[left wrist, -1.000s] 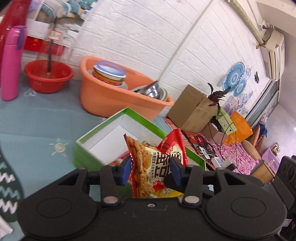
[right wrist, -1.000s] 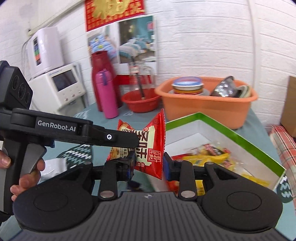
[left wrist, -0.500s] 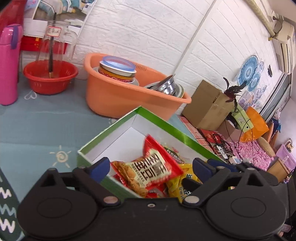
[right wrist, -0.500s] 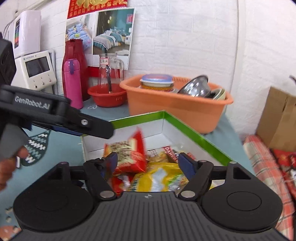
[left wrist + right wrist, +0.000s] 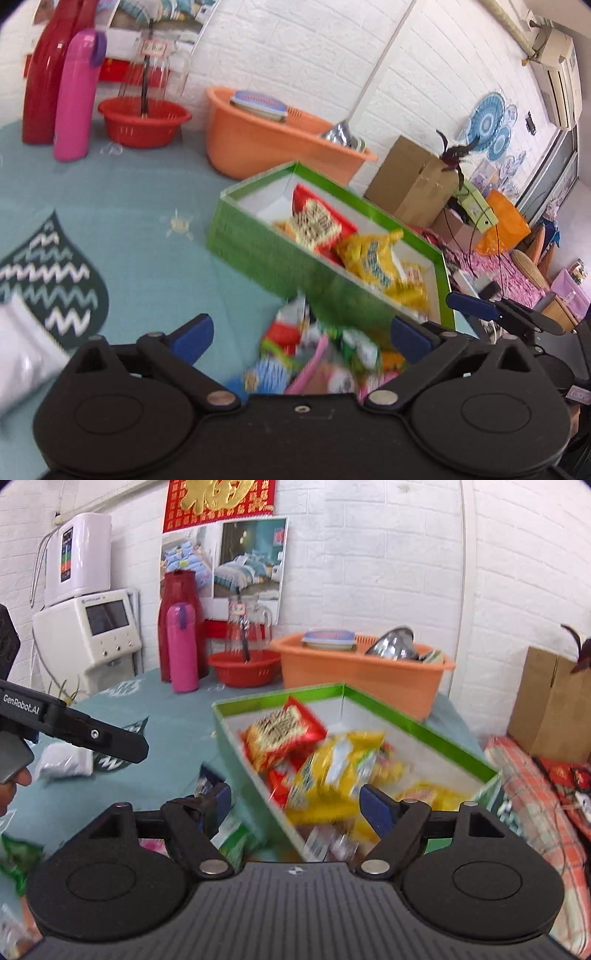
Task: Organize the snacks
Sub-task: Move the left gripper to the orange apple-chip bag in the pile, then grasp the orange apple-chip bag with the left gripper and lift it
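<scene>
A green box [image 5: 266, 247] with a white inside stands on the teal tablecloth. A red snack packet [image 5: 314, 221] and a yellow packet [image 5: 373, 258] lie in it. My left gripper [image 5: 299, 334] is open and holds nothing, low over a blurred pile of loose snacks [image 5: 314, 365] in front of the box. In the right wrist view the same box [image 5: 406, 716] holds the red packet [image 5: 284, 734] and yellow packets [image 5: 332, 771]. My right gripper [image 5: 295, 803] is open and empty at the box's near corner.
An orange basin [image 5: 266, 147] with dishes, a red bowl [image 5: 144, 122], a pink bottle [image 5: 75, 96] and a red thermos stand behind the box. A cardboard box [image 5: 410, 184] sits off to the right. A white packet [image 5: 64, 760] lies at the left, near a hand [image 5: 11, 775].
Both grippers opened and let go of their red snack packets, which now lie in the green box. Both then drew back and down, bringing the loose snacks on the table into view.
</scene>
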Action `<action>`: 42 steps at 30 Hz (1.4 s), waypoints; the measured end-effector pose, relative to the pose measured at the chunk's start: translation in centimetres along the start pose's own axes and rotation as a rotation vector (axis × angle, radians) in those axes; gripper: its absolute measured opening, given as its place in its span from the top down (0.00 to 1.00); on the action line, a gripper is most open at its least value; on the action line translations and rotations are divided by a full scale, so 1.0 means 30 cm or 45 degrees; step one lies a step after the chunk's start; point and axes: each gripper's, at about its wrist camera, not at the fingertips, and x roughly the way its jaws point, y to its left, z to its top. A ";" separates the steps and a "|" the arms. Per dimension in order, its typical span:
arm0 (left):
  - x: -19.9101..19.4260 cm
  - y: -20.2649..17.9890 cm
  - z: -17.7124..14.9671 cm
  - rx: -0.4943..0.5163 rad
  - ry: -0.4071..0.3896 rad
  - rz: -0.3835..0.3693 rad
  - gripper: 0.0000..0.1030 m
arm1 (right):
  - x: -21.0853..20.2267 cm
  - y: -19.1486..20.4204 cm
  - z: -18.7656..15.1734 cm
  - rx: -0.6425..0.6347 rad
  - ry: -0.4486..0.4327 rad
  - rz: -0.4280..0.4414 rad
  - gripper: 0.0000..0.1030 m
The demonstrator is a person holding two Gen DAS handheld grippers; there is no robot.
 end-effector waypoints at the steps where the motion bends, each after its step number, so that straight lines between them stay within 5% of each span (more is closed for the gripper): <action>1: -0.001 -0.002 -0.026 0.006 0.018 -0.006 0.00 | -0.009 0.006 -0.022 0.005 0.018 0.024 0.00; 10: -0.010 -0.029 -0.111 0.058 0.105 -0.053 0.00 | -0.070 0.061 -0.045 -0.071 0.041 0.078 0.00; 16: 0.002 -0.105 -0.152 0.156 0.197 -0.136 0.00 | -0.051 0.054 -0.089 -0.011 0.196 0.116 0.01; 19: 0.031 -0.145 -0.168 0.186 0.266 -0.231 0.36 | -0.029 0.035 -0.113 0.056 0.250 0.105 0.03; 22: 0.063 -0.188 -0.164 0.222 0.255 -0.225 0.32 | 0.004 0.028 -0.131 0.134 0.300 0.129 0.08; 27: 0.119 -0.171 -0.136 0.158 0.242 -0.207 0.23 | 0.032 -0.007 -0.140 0.309 0.332 0.151 0.35; 31: 0.128 -0.145 -0.122 0.131 0.191 -0.085 0.07 | 0.018 -0.006 -0.157 0.317 0.348 0.214 0.36; 42: 0.233 -0.172 -0.100 0.091 0.240 -0.077 0.06 | 0.031 -0.002 -0.158 0.309 0.305 0.173 0.23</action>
